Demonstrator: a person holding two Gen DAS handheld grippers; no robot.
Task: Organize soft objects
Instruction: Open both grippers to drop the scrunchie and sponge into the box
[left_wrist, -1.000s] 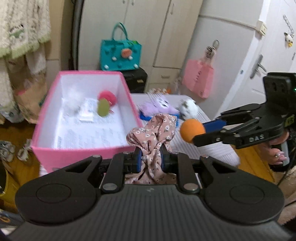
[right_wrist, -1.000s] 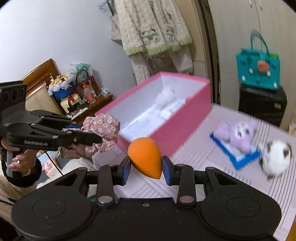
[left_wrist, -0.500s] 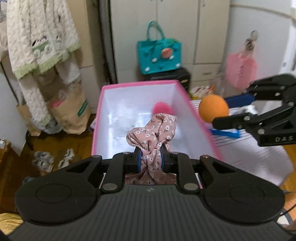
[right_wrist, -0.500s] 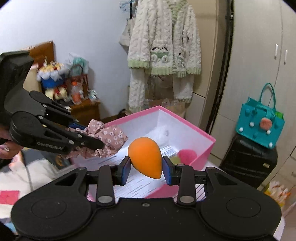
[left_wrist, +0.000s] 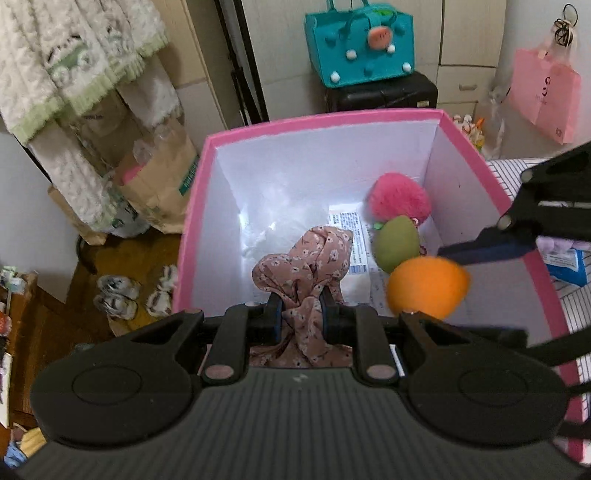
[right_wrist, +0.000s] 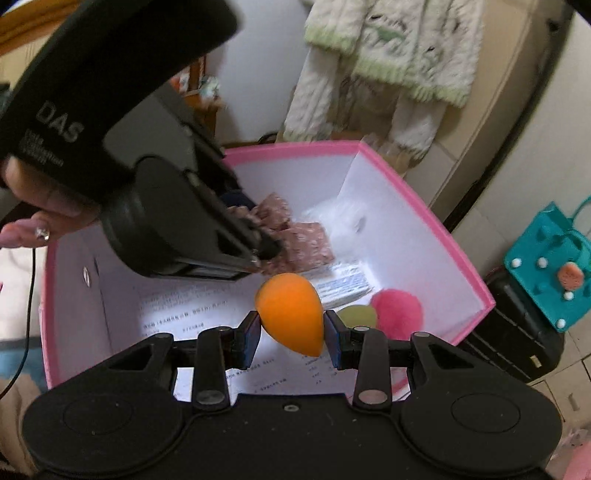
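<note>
My left gripper is shut on a pink floral scrunchie, held over the open pink box. My right gripper is shut on an orange egg-shaped sponge, also above the box. In the left wrist view the orange sponge hangs at the right, beside the scrunchie. In the right wrist view the left gripper with the scrunchie is just beyond the sponge. A pink pompom and a green sponge lie on the box floor.
Printed paper lies in the box. A teal bag on a black case stands behind the box, a pink bag hangs at right. Coats hang by the wall. A striped cloth lies to the box's right. Shoes lie on the floor.
Both grippers have travelled from beside the box to over its inside and tilted downward, each still holding its object. They are now close together.
</note>
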